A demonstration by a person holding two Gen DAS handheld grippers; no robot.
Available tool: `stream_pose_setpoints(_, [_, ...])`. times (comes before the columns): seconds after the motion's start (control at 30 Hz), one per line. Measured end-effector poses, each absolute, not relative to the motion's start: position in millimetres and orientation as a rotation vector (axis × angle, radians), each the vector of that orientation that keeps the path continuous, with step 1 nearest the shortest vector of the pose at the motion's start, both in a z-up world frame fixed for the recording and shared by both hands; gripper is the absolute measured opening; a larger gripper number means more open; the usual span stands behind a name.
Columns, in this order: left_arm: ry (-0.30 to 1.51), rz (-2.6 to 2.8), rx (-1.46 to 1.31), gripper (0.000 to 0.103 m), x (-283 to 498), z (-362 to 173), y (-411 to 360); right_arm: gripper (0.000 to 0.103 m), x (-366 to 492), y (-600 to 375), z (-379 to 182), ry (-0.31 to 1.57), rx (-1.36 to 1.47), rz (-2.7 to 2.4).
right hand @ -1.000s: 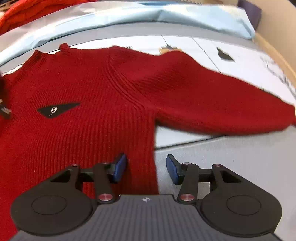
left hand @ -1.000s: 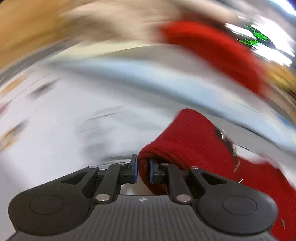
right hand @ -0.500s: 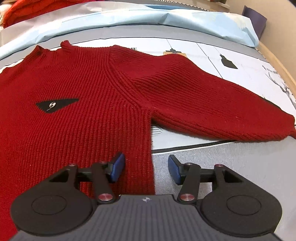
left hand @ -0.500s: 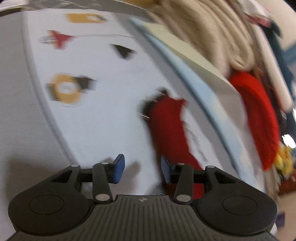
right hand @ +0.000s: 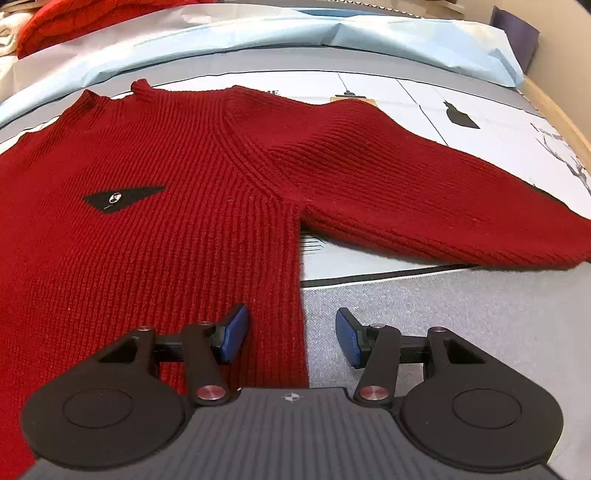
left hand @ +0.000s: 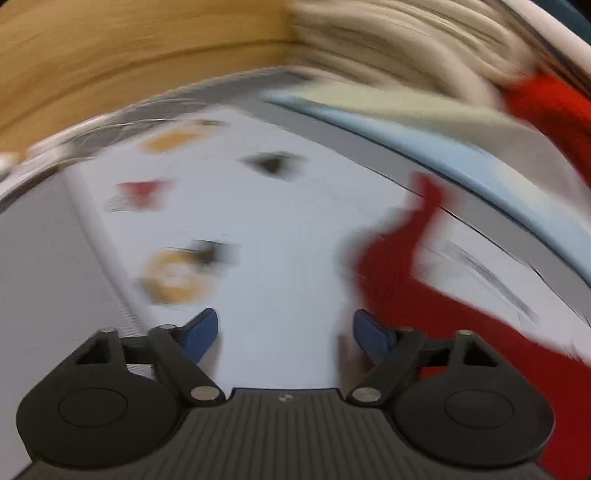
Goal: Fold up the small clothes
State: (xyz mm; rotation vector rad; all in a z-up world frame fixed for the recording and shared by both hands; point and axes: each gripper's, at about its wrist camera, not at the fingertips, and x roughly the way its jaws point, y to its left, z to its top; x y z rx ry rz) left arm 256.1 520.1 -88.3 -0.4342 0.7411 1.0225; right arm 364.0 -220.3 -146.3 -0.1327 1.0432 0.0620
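A dark red knitted sweater (right hand: 155, 229) lies flat, front up, with a black patch (right hand: 122, 197) on its chest and one sleeve (right hand: 424, 199) stretched out to the right. My right gripper (right hand: 291, 334) hovers open over the sweater's right side edge; the edge lies between the blue pads, which do not press it. In the blurred left wrist view, the other sleeve (left hand: 399, 266) lies to the right. My left gripper (left hand: 284, 332) is over the bare mat, its jaws opening, nothing between them.
The sweater rests on a white mat with printed pictures (right hand: 458, 114) over a grey surface (right hand: 461, 295). Behind it lie a light blue sheet (right hand: 332, 37), a bright red garment (right hand: 74, 18) and beige cloth (left hand: 388, 40). A wooden wall (left hand: 129, 44) stands at the far left.
The left gripper has let go of the red sleeve, opened wide and swung away to the left over the mat. The right gripper has stayed put over the sweater's edge.
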Motion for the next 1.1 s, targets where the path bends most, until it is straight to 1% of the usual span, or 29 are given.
stream_pose_setpoints(0.03, [0.729, 1.093, -0.464, 0.074, 244.7, -86.8, 534.3, 0.054, 365.1, -220.6, -146.4, 1.045, -0.136, 0.066])
stream_pose_setpoints(0.13, [0.668, 1.084, -0.725, 0.074, 202.9, -91.2, 578.5, 0.056, 367.6, -222.7, -146.9, 1.048, -0.143, 0.081])
stream_pose_setpoints(0.2, [0.646, 1.084, -0.783, 0.072, 186.7, -90.4, 588.1, 0.057, 368.1, -225.1, -147.1, 1.050, -0.134, 0.087])
stream_pose_setpoints(0.3, [0.650, 0.957, -0.714, 0.072, 194.0, -75.1, 575.0, 0.057, 366.3, -227.0, -146.4, 1.047, -0.132, 0.094])
stream_pose_setpoints(0.37, [0.625, 0.829, -0.717, 0.075, 202.0, -69.3, 563.2, 0.057, 363.1, -228.0, -146.1, 1.045, -0.124, 0.090])
stream_pose_setpoints(0.4, [0.626, 0.774, -0.716, 0.079, 209.3, -70.0, 556.4, 0.057, 361.4, -228.7, -145.8, 1.045, -0.118, 0.087])
stream_pose_setpoints(0.5, [0.678, 0.632, -0.670, 0.081, 233.0, -76.3, 525.0, 0.057, 353.5, -230.8, -144.5, 1.051, -0.105, 0.080])
stream_pose_setpoints(0.67, [0.716, 0.604, -0.547, 0.082, 271.5, -86.2, 481.6, 0.057, 334.2, -232.6, -143.8, 1.066, -0.085, 0.066])
stream_pose_setpoints(0.73, [0.706, 0.605, -0.506, 0.084, 281.9, -87.1, 466.7, 0.057, 327.4, -230.2, -144.4, 1.060, -0.100, 0.068])
stream_pose_setpoints(0.87, [0.812, 0.696, -0.272, 0.084, 315.5, -100.0, 441.9, 0.057, 322.0, -229.5, -145.4, 1.050, -0.106, 0.075])
stream_pose_setpoints(0.93, [0.808, 0.793, -0.215, 0.081, 316.5, -102.4, 449.9, 0.057, 322.9, -231.2, -145.9, 1.052, -0.102, 0.084])
stream_pose_setpoints(0.97, [0.785, 0.872, -0.222, 0.083, 309.5, -99.3, 464.1, 0.057, 323.2, -231.4, -146.1, 1.053, -0.103, 0.089])
stream_pose_setpoints(1.0, [0.760, 0.916, -0.273, 0.086, 300.9, -95.2, 480.1, 0.058, 323.9, -232.1, -146.0, 1.055, -0.105, 0.095])
stream_pose_setpoints(1.07, [0.701, 0.932, -0.419, 0.087, 277.3, -89.3, 511.5, 0.058, 326.0, -233.6, -145.7, 1.059, -0.108, 0.105])
stream_pose_setpoints(1.1, [0.686, 0.945, -0.438, 0.087, 268.6, -87.1, 519.8, 0.060, 326.8, -234.3, -145.8, 1.060, -0.109, 0.110])
